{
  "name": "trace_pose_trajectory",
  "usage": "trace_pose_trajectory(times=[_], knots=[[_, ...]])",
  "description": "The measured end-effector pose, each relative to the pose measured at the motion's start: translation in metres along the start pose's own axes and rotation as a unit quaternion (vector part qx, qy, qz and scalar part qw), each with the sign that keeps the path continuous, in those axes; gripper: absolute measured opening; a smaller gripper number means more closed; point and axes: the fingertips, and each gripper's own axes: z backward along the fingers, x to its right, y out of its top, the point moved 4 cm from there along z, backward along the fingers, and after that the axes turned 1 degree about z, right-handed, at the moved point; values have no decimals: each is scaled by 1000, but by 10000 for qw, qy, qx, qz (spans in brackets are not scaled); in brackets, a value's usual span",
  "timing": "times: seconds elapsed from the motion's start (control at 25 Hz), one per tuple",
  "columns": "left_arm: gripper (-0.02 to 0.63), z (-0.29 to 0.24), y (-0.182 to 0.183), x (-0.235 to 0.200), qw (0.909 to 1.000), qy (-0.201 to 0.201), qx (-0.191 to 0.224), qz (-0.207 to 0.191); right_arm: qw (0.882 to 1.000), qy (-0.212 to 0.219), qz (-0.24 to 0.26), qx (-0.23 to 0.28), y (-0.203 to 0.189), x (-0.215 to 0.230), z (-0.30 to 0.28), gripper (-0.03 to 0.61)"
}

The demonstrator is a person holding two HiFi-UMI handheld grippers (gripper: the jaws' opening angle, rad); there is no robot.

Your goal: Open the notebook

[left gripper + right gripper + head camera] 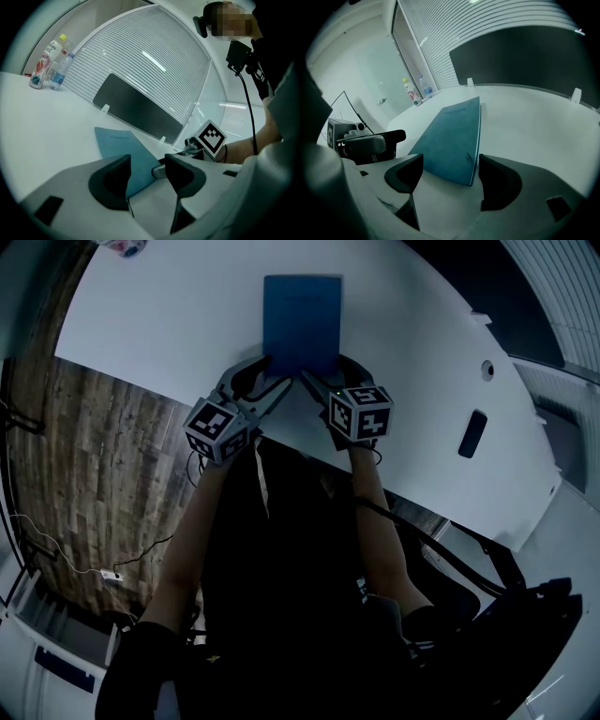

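A closed blue notebook (302, 324) lies flat on the white table (150, 324), its near edge towards me. My left gripper (265, 373) sits at the notebook's near left corner. In the left gripper view the gripper (147, 176) stands open, and the notebook (119, 145) corner shows in the gap with no pad touching it. My right gripper (316, 381) is at the near right corner. In its own view it (450, 173) is open too, and the notebook's (452, 136) near edge lies between the pads, apart from both.
Bottles (47, 65) stand at the table's far left corner. A dark panel (136, 112) runs along the table's far edge under the blinds. A small black object (472, 434) lies on the table to the right. Wooden floor (94, 465) is to the left.
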Motion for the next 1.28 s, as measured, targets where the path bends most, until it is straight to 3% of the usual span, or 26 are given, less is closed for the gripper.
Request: trace_pose_trajectory(times=[0.36,0.6,1.28], knots=[[209,-4,1,0,9999,41,103,88,10000,89,12,19,5,0,1,322],[208,-3,0,0,9998,11,132,156,9998,75,-166,-6,2,6,3,216],[209,-6,2,5,9993,-159,200,286,9981,54,-463,408,14,12,16,43]])
